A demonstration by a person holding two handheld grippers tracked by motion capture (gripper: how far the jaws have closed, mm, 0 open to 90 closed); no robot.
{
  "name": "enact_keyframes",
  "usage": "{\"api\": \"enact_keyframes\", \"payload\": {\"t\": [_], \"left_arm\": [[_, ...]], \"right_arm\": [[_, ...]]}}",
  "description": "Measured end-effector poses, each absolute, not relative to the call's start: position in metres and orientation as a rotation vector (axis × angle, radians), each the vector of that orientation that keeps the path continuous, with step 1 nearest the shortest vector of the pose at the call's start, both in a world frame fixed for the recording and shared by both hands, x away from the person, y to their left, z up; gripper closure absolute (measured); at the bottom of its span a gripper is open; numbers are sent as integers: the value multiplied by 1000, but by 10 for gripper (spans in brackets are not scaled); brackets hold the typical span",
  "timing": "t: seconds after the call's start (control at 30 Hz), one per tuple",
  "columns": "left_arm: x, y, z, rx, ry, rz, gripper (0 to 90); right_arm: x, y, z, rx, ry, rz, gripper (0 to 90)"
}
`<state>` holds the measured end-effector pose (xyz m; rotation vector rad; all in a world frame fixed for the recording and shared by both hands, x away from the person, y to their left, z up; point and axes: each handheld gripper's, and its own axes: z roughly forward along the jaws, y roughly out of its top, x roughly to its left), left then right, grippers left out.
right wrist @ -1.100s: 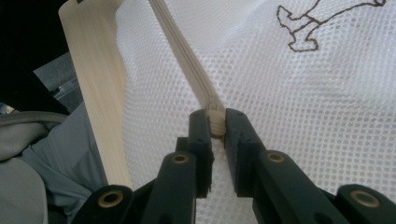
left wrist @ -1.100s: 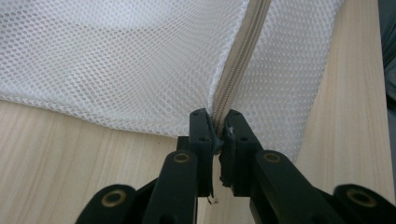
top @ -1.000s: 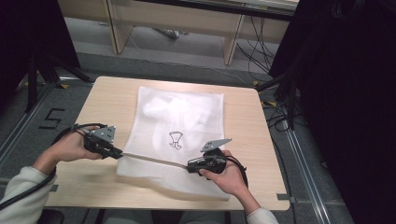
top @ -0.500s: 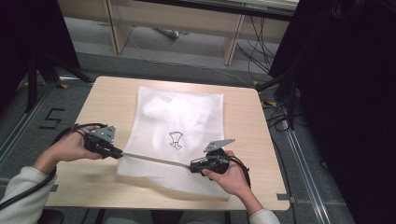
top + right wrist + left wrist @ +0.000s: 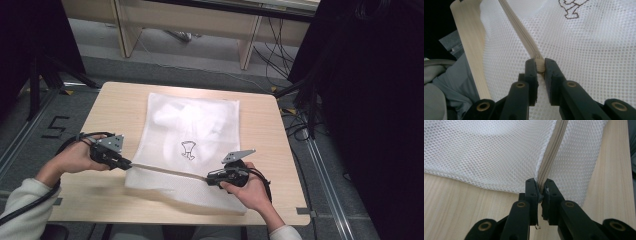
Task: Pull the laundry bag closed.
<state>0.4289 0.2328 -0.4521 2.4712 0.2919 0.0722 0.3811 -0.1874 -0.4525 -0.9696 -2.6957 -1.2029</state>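
Observation:
A white mesh laundry bag lies flat on the wooden table, with a small dark drawing printed on it. A beige zipper runs across its near part, stretched taut between my two grippers. At the bag's left edge my left gripper is shut on the zipper's end, and the zipper tape leads away over the mesh. Farther right, my right gripper is shut on the zipper. From its jaws the tape runs on over the mesh.
The table's front edge lies just below both hands. Bare wood borders the bag on the left and on the right. Behind the table stand pale cabinets, with cables on the floor at the right and a taped "5" at the left.
My right gripper has edged slightly to the right along the zipper line. The left gripper and the bag have stayed put.

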Motion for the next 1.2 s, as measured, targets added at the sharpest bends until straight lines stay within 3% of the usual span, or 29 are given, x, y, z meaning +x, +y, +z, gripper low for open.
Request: {"api": "enact_keyframes", "payload": {"t": [1.2], "left_arm": [[429, 233, -453, 2470, 290, 65, 826]], "right_arm": [[377, -205, -454, -1018, -2684, -1197, 821]]}}
